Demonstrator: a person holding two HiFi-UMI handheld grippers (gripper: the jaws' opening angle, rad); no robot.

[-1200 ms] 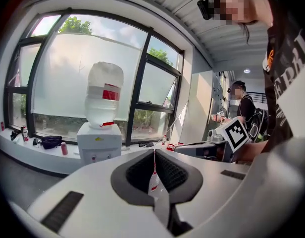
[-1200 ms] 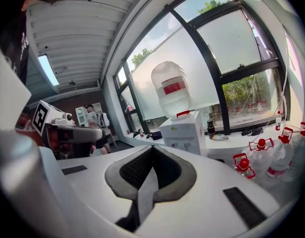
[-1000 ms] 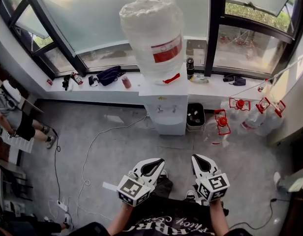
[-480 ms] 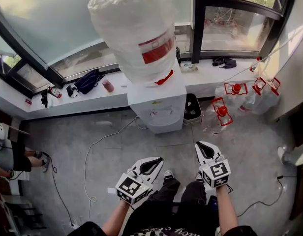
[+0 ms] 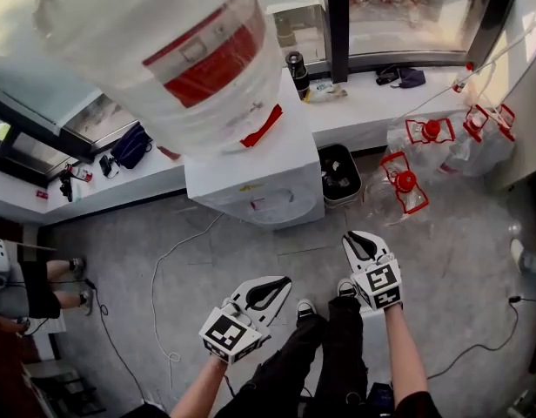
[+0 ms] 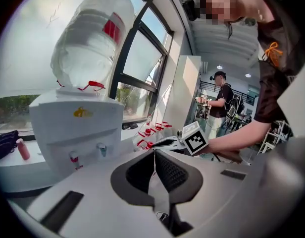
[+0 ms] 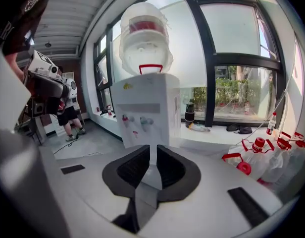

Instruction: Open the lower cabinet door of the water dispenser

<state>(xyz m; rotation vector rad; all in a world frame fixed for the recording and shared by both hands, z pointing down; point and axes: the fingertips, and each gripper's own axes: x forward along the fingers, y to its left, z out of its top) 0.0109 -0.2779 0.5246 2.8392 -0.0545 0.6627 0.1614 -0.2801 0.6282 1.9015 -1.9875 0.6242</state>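
One water dispenser (image 5: 251,181), white and topped by an upturned bottle (image 5: 164,50) in clear film, stands with its front towards the person. Its taps (image 7: 134,119) show in the right gripper view. Its lower cabinet door cannot be made out: that gripper's own body covers the dispenser's lower front, and the head view looks down too steeply to show it.

The right gripper (image 5: 355,238) hangs in front of the dispenser, clear of it, pointing at its front. Its jaws are opening, a narrow slit apart, with nothing between them. The left gripper (image 5: 281,284) is also in front of the dispenser but farther from it. Its pads (image 6: 165,170) are pressed together on nothing.

Just right of the dispenser sits a black bin (image 5: 338,174), and beyond that are empty jugs (image 5: 407,185) with red handles. Left of the dispenser a dark bag (image 5: 129,144) lies on the sill (image 5: 372,111). A pale cable (image 5: 164,273) trails over the floor in front of the dispenser.
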